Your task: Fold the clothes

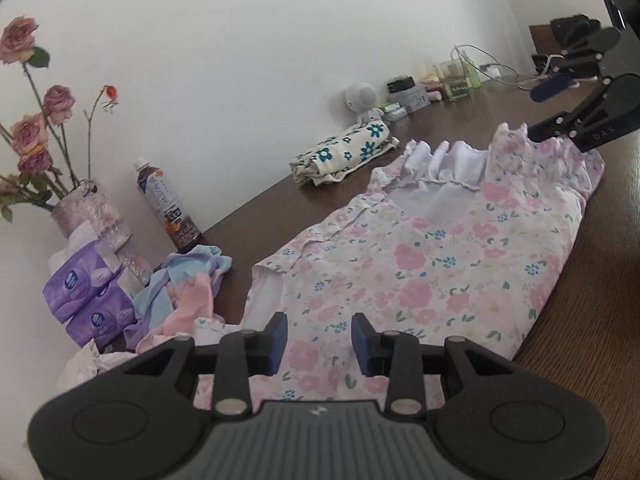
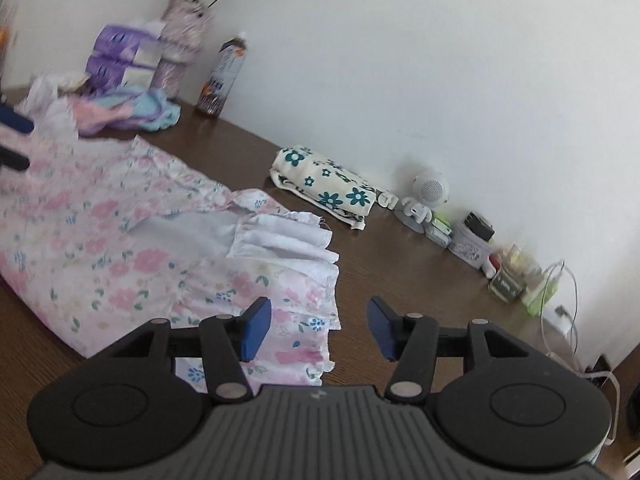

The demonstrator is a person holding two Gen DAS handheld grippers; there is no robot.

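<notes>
The left gripper [image 1: 319, 342] hung over the near end of the pink floral garment [image 1: 420, 264], its fingers parted and empty, while the right gripper [image 2: 319, 328] hovered, fingers likewise spread, at the ruffled far end: one at each end, probably so both could be taken together. The garment lay spread flat on the worktop [image 2: 400, 280], seemingly to keep creases straight. Beyond it, near the wall, sat a folded blue-flowered cloth [image 2: 326, 186]; a crumpled pastel heap [image 1: 180, 296] lay aside.

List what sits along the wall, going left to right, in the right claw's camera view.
Vase of flowers → drink bottle → folded flowered cloth → small white figure → decorated tin → cables.
</notes>
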